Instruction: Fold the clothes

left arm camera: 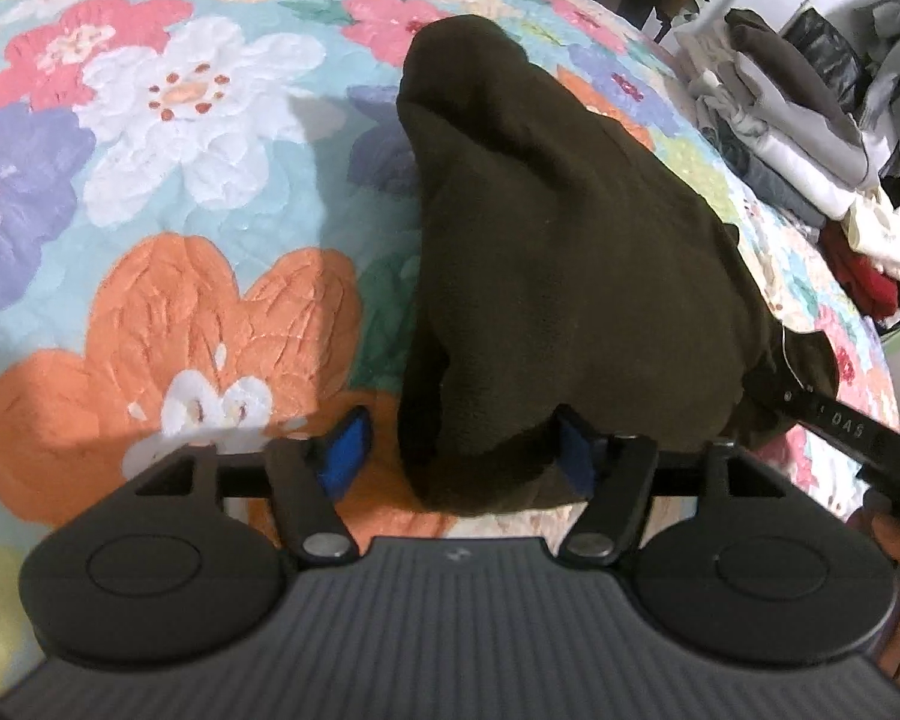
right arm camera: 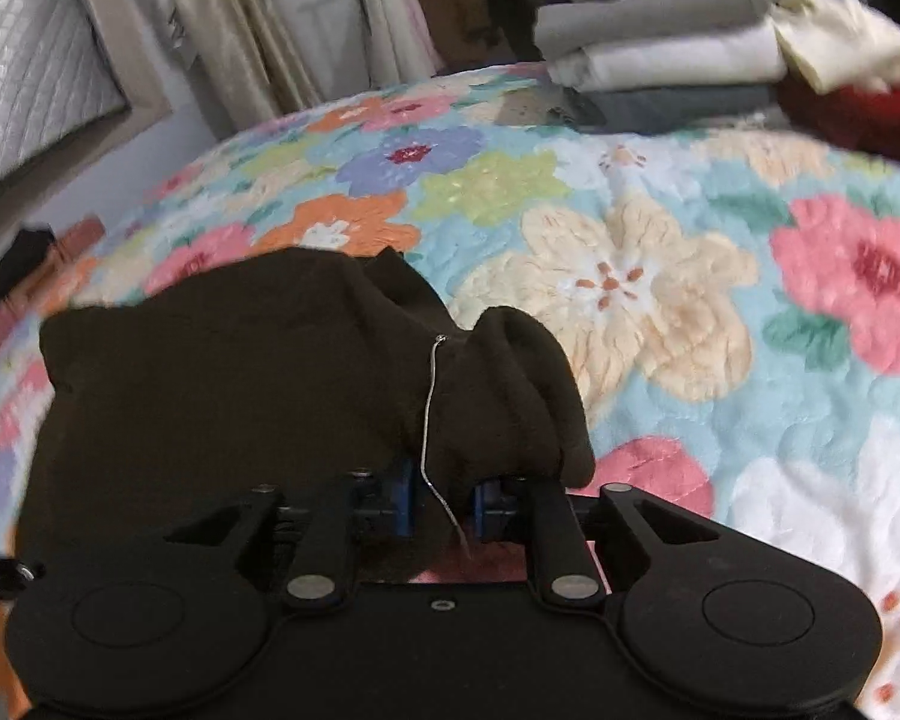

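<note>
A dark olive-brown fleece garment point(left arm camera: 570, 240) lies bunched on the floral bedspread point(left arm camera: 168, 138). My left gripper point(left arm camera: 462, 450) is open, its blue pads point(left arm camera: 345, 450) wide apart, with the garment's near edge lying between them and against the right pad. In the right wrist view the same garment point(right arm camera: 240, 390) fills the lower left. My right gripper point(right arm camera: 444, 498) is shut on a bunched fold of it, with a thin pale cord point(right arm camera: 429, 414) hanging down over the fold. The other gripper's black body point(left arm camera: 858, 432) shows at the garment's right edge in the left wrist view.
A stack of folded grey and white clothes point(left arm camera: 798, 138) sits at the bed's far right edge, with red and cream items point(left arm camera: 870, 264) beside it; it also shows in the right wrist view point(right arm camera: 660, 54). A padded headboard point(right arm camera: 36, 78) and curtains point(right arm camera: 228, 30) stand beyond the bed.
</note>
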A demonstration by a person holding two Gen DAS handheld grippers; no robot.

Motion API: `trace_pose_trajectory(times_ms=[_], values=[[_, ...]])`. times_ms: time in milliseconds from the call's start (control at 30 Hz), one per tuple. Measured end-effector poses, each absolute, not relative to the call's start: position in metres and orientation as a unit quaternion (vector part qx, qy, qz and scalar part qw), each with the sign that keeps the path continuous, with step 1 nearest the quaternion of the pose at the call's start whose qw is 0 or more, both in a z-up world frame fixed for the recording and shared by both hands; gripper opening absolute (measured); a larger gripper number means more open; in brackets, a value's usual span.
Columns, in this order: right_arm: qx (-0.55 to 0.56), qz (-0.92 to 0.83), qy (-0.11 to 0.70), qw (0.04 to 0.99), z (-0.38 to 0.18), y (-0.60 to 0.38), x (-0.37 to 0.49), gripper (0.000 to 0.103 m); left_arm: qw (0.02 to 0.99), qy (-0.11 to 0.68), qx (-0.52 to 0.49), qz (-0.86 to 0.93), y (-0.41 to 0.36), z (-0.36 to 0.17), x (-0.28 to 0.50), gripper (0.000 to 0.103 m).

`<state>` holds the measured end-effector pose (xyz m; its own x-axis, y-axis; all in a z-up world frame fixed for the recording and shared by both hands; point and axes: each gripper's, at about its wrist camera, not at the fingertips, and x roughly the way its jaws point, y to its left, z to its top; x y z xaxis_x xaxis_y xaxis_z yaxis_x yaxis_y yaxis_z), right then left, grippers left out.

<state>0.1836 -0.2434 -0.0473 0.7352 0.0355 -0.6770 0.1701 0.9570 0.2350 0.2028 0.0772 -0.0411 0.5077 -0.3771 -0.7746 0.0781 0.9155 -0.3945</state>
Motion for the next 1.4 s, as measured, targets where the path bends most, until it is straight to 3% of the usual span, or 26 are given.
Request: trace_pose_trajectory(times_ms=[100,333,433,700,1167,1400], values=[[0.154,-0.063,0.368,0.915,-0.04,-0.252,0.172,0.062,0.849,0.486,-0.159,-0.132,0.076,-0.035,0.191,0.074],[0.142,-0.051,0.335,0.93,-0.004,-0.253,0.122,0.067,0.883,0.455,-0.04,-0.107,0.044,0.01,0.16,0.089],[0.144,-0.027,0.323,0.935,0.009,-0.25,0.106,0.078,0.89,0.442,-0.026,-0.107,0.036,0.031,0.14,0.095],[0.141,0.035,0.386,0.911,0.006,-0.224,0.056,0.079,0.906,0.416,-0.049,-0.064,0.026,0.018,0.07,0.098],[0.04,0.004,0.36,0.932,0.002,-0.201,0.02,0.079,0.922,0.383,0.051,-0.034,-0.001,0.0,0.038,0.099],[0.028,0.014,0.352,0.936,0.001,-0.201,0.02,0.079,0.926,0.373,0.038,-0.038,0.003,0.002,0.028,0.099]])
